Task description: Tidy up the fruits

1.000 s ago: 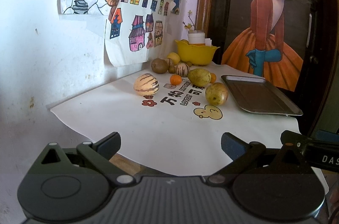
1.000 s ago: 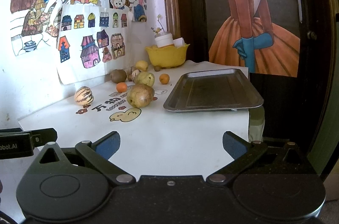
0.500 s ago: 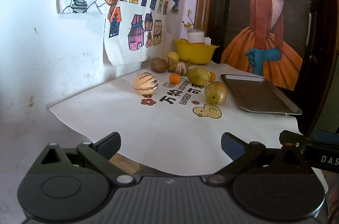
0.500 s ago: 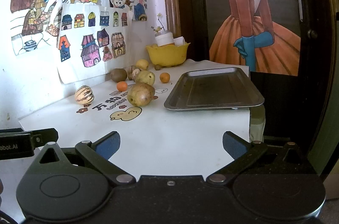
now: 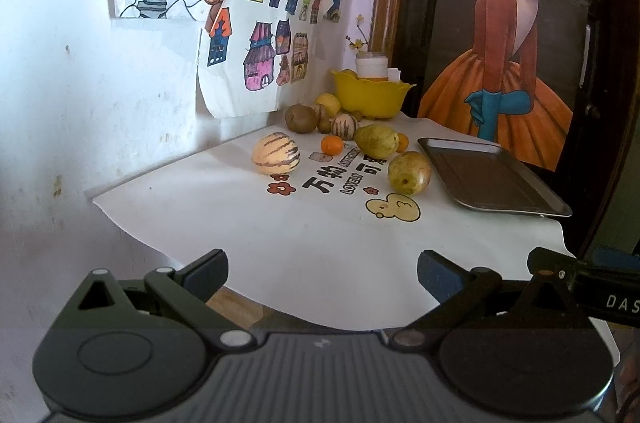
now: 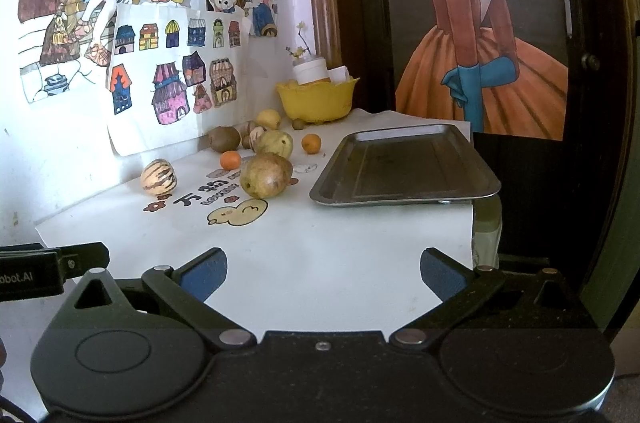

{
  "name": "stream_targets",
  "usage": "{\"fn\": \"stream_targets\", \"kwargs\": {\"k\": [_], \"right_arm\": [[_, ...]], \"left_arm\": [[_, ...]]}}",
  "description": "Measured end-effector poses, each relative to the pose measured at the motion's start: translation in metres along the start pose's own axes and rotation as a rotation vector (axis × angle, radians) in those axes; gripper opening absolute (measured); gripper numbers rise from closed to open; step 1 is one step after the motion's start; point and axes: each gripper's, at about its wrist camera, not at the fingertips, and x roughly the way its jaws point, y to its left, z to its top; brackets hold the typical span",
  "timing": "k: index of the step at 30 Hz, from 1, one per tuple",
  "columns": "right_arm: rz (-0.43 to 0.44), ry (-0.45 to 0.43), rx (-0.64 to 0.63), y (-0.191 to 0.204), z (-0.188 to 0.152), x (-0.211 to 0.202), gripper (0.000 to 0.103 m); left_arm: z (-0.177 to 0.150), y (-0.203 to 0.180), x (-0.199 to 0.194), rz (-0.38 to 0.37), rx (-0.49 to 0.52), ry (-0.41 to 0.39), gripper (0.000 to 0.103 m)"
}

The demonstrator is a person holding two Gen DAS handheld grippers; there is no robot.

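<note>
Several fruits lie on a white printed cloth (image 5: 320, 243): a striped melon (image 5: 276, 153) (image 6: 158, 175), a small orange (image 5: 332, 145) (image 6: 230, 159), a green pear (image 5: 377, 141) (image 6: 274, 143), a yellow-brown pear (image 5: 409, 172) (image 6: 266, 175), a kiwi (image 5: 301, 119) (image 6: 223, 139), a lemon (image 5: 328, 103). An empty metal tray (image 5: 492, 179) (image 6: 404, 165) lies to their right. My left gripper (image 5: 322, 273) and right gripper (image 6: 324, 271) are open and empty, held above the near edge of the cloth, well short of the fruits.
A yellow bowl (image 5: 370, 95) (image 6: 318, 99) with a white jar stands at the back by the wall. Drawings hang on the white wall at left. A dark door with a poster is behind the tray. The table edge drops off at front left.
Both grippers have drifted very slightly; the fruits and tray have not moved. Both grippers stay open.
</note>
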Motion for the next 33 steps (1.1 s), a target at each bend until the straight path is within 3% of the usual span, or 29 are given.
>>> {"fn": "stream_targets", "kwargs": {"k": [9,19,25,29,33], "right_arm": [[0.024,0.004,-0.021,-0.004,0.023,0.012,0.103],[0.077,0.023,-0.097,-0.002,0.046,0.049,0.103],[0.157,0.054,-0.166,0.011,0.060,0.075,0.103],[0.257,0.116,-0.219,0.023,0.068,0.096,0.103],[0.292,0.143,-0.284,0.036,0.074,0.117,0.103]], "left_arm": [[0.019,0.014,0.006,0.016,-0.027,-0.007,0.103],[0.048,0.036,0.040,0.033,-0.053,0.044,0.103],[0.060,0.040,0.063,0.022,-0.042,0.079,0.103],[0.072,0.044,0.079,0.027,-0.039,0.089,0.103],[0.084,0.046,0.097,0.044,-0.001,0.098,0.103]]}}
